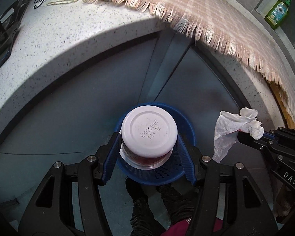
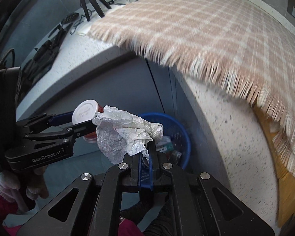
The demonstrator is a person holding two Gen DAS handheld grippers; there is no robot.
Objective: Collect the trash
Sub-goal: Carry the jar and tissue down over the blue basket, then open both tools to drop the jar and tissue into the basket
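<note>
**Both loads over the bin**

My left gripper (image 1: 148,145) stands about half open, clamped on a white-lidded jar (image 1: 149,132), reddish-brown at the glass. My right gripper (image 2: 147,153) is pinched fully closed on a crumpled white tissue (image 2: 125,131). Below sits the blue perforated basket (image 2: 178,123), already holding scraps, against the cabinet beneath the speckled counter (image 1: 58,39). I judge this the drop step: next, centre each load above the rim and release.

Blue basket (image 1: 186,123), white-lidded jar (image 1: 149,132), white tissue (image 2: 125,133), pink-checked cloth (image 2: 216,31).
</note>
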